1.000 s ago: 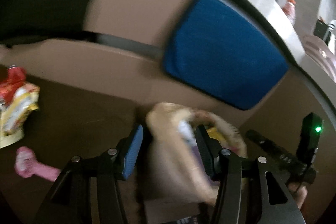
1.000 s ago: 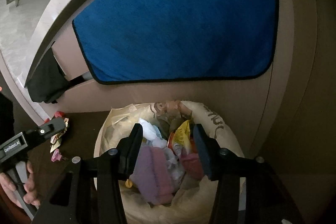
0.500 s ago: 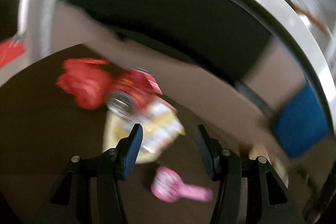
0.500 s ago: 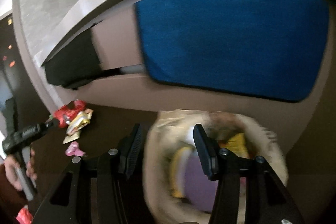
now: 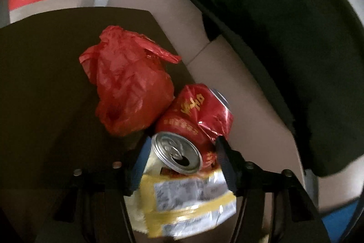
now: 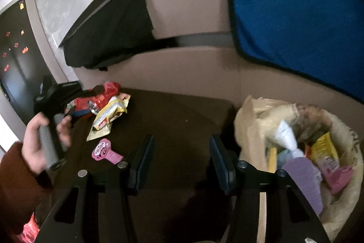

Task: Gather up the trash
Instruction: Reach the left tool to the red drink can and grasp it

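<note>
A dented red drink can (image 5: pixel 195 115) with a silver top lies on the dark brown mat (image 5: pixel 45 83). It rests against a crumpled red plastic bag (image 5: pixel 129 83) and on a yellow and silver wrapper (image 5: pixel 188 202). My left gripper (image 5: pixel 182 161) straddles the can's top end; its jaws are opening and the pads do not press on the can. My right gripper (image 6: pixel 180 152) hangs open over the bare mat (image 6: pixel 182 115), nothing between its fingers. In the right wrist view the can (image 6: pixel 95 104), the wrapper (image 6: pixel 109 115) and a pink flat piece (image 6: pixel 105 152) lie at the left.
A beige sack (image 6: pixel 250 120) full of wrappers stands to the right of the mat, against a tan cabinet wall (image 6: pixel 193 74). A blue cloth (image 6: pixel 295 15) and a dark cloth (image 6: pixel 109 42) hang above. A person's hand (image 6: pixel 36 142) in a rust sleeve holds the left gripper's handle.
My left gripper has swung from the sack to the red pile, dropped lower, and now has the can between its fingers. The right gripper has slid left off the sack to over the mat.
</note>
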`<state>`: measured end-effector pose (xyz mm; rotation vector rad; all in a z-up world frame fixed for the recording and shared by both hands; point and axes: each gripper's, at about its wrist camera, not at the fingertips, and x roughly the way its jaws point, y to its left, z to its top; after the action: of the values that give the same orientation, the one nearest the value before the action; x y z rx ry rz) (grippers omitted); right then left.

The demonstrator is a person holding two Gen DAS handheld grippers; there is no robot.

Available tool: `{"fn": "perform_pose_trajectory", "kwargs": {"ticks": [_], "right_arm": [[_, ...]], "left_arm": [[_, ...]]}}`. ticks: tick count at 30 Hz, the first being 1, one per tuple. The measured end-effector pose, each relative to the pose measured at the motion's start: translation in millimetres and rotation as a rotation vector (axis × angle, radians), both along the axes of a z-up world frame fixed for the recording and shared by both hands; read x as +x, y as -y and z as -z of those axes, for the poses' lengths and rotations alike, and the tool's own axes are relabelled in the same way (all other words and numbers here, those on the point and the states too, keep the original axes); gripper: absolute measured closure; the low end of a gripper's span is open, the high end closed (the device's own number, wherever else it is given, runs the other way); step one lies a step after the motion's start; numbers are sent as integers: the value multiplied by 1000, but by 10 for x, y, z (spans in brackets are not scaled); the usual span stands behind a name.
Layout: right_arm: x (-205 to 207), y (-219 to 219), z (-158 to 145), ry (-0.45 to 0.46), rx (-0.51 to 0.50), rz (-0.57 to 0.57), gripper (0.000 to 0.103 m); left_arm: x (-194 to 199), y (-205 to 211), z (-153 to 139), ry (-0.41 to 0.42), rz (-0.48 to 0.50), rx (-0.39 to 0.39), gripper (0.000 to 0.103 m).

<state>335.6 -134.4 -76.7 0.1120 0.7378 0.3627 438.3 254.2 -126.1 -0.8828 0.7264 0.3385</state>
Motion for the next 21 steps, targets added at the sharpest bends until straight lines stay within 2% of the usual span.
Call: {"fn": "perform_pose_trajectory", "kwargs": {"ticks": [5,10,12,15,17,18,21], "right_arm": [[8,-46,77,-16,-30,-10,55],[48,-25,137,-47,11,-8,55],[43,-48,150,-52,19,-15,55],[13,-80,147,-47,14,-32,55],[-3,-90,141,-46,12,-43,55],[-12,-93,138,-44,12,-47,55],[-19,-115,132,-43,16,-58,55]], "left_arm": [[21,-24,27,-11,88,63,43],[-224,-238,56,-18,125,67,43],[-352,-280,40,-28,181,64,43],[-626,-319,81,-90,280,108,44],[-833,-372,132,-124,349,104,47],[-941,-403,162,-130,379,95,51],[-1267,-470,103,-109,450,114,52]]}}
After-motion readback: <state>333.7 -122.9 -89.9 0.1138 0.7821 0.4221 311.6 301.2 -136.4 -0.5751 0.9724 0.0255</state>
